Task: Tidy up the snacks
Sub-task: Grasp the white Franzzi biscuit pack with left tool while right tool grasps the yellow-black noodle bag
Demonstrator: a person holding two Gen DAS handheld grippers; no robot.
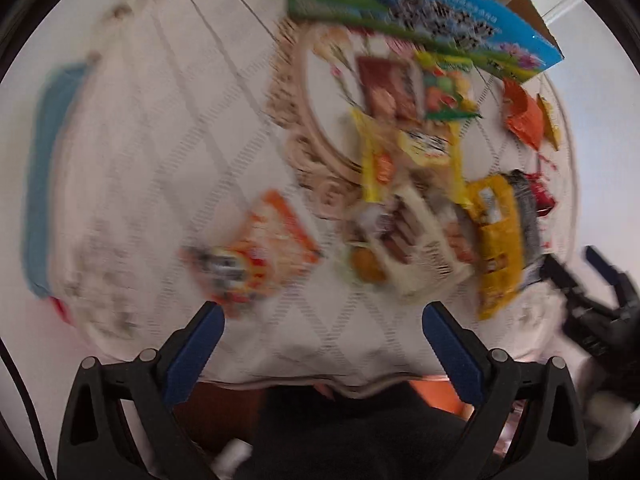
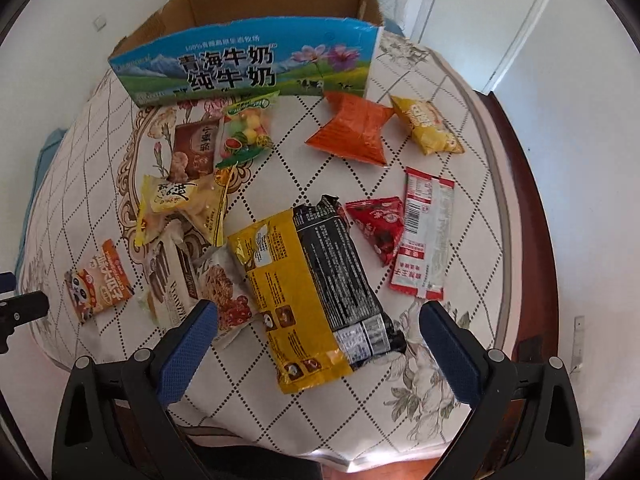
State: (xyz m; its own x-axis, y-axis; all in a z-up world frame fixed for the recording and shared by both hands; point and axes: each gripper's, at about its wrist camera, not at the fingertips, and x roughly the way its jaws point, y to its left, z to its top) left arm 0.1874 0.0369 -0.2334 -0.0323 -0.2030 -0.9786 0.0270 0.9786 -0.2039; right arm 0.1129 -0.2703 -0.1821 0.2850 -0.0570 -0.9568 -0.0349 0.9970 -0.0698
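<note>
Both claws, left claw point(image 1: 323, 318) & right claw point(image 2: 319, 316), are held apart w/ nothing gripped, snacks are seen strewn on the bed point(image 2: 460, 380) before the box point(image 2: 256, 68), & the big bag point(image 2: 316, 292) could be pinched badly or slip, being slick.

Each handheld tool was the same build. The left gripper point(image 1: 323, 316) had two black plastic fingers faced with blue textured pads point(image 1: 191, 354), and round silver screw heads sat at the pivots of its triangular, cut-out arms. The right gripper point(image 2: 318, 314) matched it: blue dimpled pads point(image 2: 450, 354), black frame, silver screws along the linkages.
</note>
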